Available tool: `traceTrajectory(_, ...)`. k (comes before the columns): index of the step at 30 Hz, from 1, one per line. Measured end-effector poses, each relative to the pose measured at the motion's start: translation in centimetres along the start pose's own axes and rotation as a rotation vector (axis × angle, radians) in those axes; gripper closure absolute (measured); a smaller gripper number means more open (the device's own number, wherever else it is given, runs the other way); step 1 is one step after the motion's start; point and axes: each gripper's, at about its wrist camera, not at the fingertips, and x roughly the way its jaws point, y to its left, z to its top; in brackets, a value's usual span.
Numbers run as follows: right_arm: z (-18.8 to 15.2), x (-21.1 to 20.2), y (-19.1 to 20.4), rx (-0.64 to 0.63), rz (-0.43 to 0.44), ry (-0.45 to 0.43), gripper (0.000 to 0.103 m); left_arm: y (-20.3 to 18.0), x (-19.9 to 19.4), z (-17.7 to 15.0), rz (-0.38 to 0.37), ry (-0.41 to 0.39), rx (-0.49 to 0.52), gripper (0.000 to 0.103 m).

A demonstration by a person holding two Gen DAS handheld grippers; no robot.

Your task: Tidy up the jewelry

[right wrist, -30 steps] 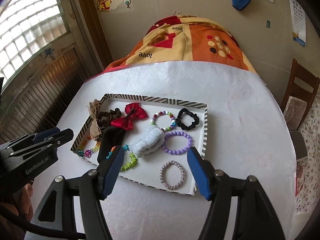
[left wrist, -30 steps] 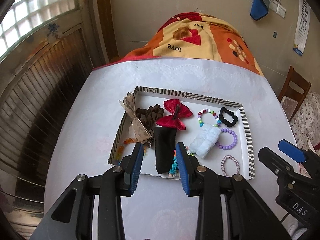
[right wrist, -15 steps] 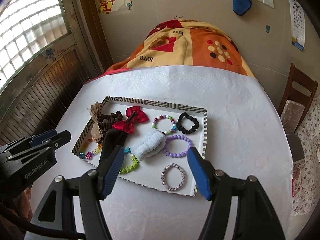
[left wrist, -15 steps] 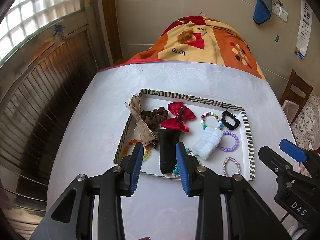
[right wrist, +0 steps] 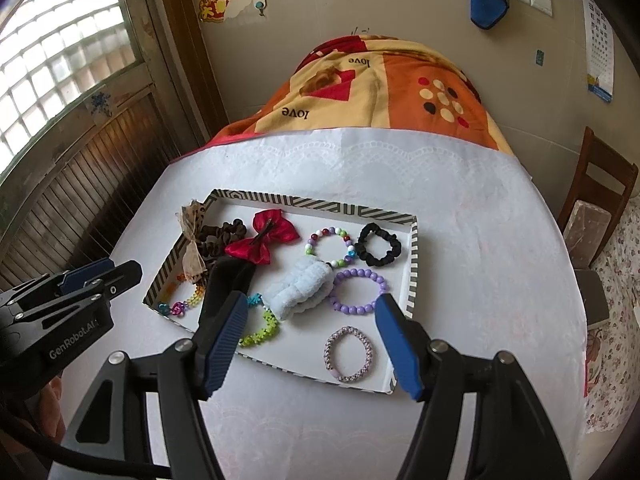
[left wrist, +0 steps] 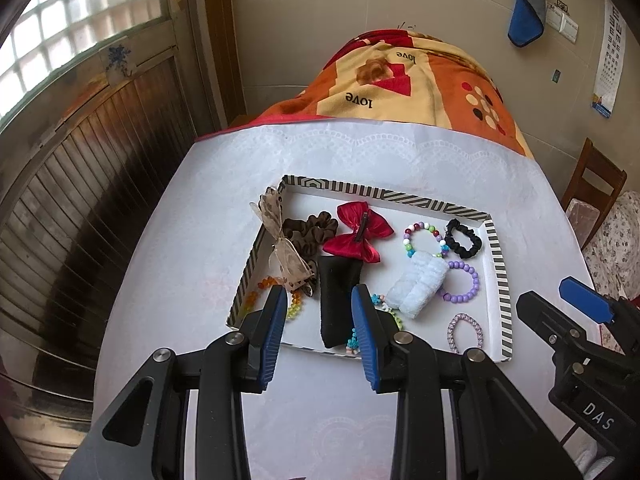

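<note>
Jewelry and hair pieces lay together in a shallow striped tray on a white-covered bench, every piece inside its rim or draped over it and none visible on the cloth around it. Along the tray's left edge, a sheer beige bow hung over the rim beside a brown scrunchie, with a red bow just right of them and a black pouch lying near the middle. Toward the right sat a multicoloured bead bracelet, a black scrunchie, a purple bead bracelet and, nearest the front edge, a pink woven bracelet. A pale blue fluffy band overlapped the bead bracelet, and a green-and-blue bracelet was partly tucked under the pouch. An orange-and-rainbow bead bracelet rested in the near left corner.

Both tools hovered above the near edge of the tray, each spread apart and holding nothing: the left tool with a narrower gap, the right tool much wider. Judging by the pile-up on the left half, gathering appeared done, while separating overlapping pieces remained, if that was intended; no piece was being handled.
</note>
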Motion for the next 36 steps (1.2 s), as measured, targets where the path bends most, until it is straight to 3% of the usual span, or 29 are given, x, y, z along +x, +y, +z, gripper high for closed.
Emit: traceTrajectory(36,-0.33,0.64,0.08,0.000,0.009,0.022,0.033,-0.33,0.08,-0.12,-0.010,0.002,-0.003,0.078)
